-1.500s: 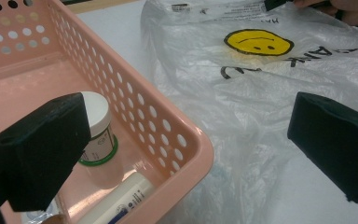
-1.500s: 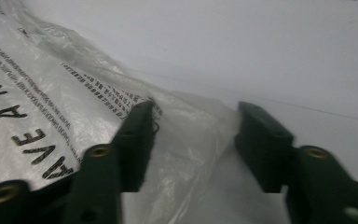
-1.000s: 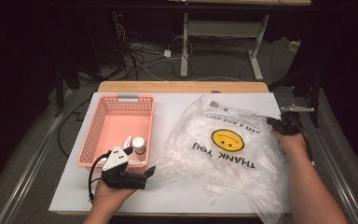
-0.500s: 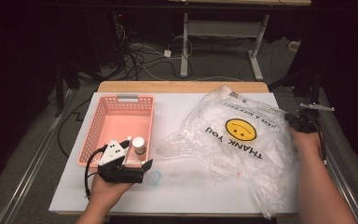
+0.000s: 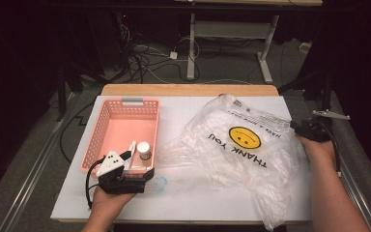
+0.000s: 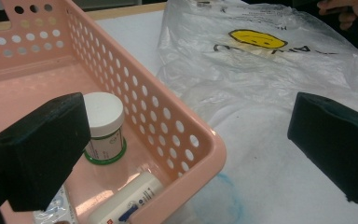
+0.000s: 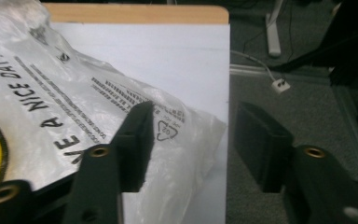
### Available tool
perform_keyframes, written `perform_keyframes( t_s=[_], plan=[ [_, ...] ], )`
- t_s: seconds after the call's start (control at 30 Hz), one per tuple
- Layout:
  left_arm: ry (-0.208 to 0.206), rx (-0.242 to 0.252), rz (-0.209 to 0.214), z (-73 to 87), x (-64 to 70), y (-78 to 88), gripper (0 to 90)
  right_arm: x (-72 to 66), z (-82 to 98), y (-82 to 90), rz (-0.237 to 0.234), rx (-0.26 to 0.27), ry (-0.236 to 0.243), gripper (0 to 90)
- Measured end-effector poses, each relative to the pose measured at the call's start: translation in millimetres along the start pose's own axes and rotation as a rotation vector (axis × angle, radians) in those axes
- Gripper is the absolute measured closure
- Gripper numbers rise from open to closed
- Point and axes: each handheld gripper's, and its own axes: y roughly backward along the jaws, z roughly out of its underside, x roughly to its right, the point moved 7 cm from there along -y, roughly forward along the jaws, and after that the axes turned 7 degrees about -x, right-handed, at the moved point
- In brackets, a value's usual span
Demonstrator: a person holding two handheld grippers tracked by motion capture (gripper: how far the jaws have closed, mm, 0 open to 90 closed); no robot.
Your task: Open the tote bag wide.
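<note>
Moved: right gripper point(image 5: 294, 128) has shifted out to the table's right edge; its jaws have just been opening and now stand released, the bag's corner beside them, nothing between.
Left gripper point(image 5: 147, 176): near left, jaws spread wide, grasping nothing, by the basket's near right corner.
Pink perforated plastic basket point(image 5: 99, 140): left, holding a white-lidded jar point(image 6: 103, 126) and a white tube point(image 6: 126, 203).
Clear crinkled plastic bag with yellow smiley point(image 5: 241, 154): spread flat across the right half of the white table point(image 5: 183, 116), its right corner at the edge.
</note>
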Motion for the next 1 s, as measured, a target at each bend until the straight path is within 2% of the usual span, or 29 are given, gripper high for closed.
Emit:
perform_keyframes(
  t_s=[0.07, 0.13, 0.17, 0.23, 0.27, 0.3, 0.47, 0.63, 1.0],
  plan=[
    [-0.016, -0.002, 0.001, -0.3, 2.5, 0.2, 0.0, -0.7, 0.2, 5.5, -0.003, 0.01, 0.005, 42.0],
    [-0.03, -0.001, 0.0, -0.4, 5.2, 0.3, 0.0, -4.2, 2.9, 16.3, -0.026, 0.021, 0.014, 37.6],
    [-0.035, -0.002, 0.006, -0.3, 6.6, 0.2, 0.0, -10.3, 8.5, 27.0, -0.045, 0.029, 0.033, 33.5],
    [-0.044, -0.008, 0.008, 0.0, 8.3, -0.5, 0.0, -14.1, 11.9, 32.0, -0.061, 0.032, 0.049, 30.7],
    [-0.043, -0.008, 0.014, 0.3, 9.3, -0.8, 0.0, -22.0, 20.1, 42.4, -0.085, 0.044, 0.068, 27.0],
    [-0.042, -0.009, 0.02, 0.8, 10.5, -1.4, 0.0, -22.0, 20.1, 42.4, -0.085, 0.044, 0.068, 27.0],
    [-0.044, -0.014, 0.015, 2.7, 14.1, -3.7, 0.0, -37.0, 45.1, 62.7, -0.105, 0.05, 0.08, 18.3],
    [-0.046, -0.009, 0.001, 3.1, 13.6, -3.1, 0.0, -54.3, 65.0, 76.9, -0.124, 0.055, 0.1, 14.5],
    [-0.027, -0.006, -0.002, 4.2, 8.4, -0.2, 0.0, -89.5, 93.5, 99.9, -0.146, 0.071, 0.159, 1.4]
  ],
)
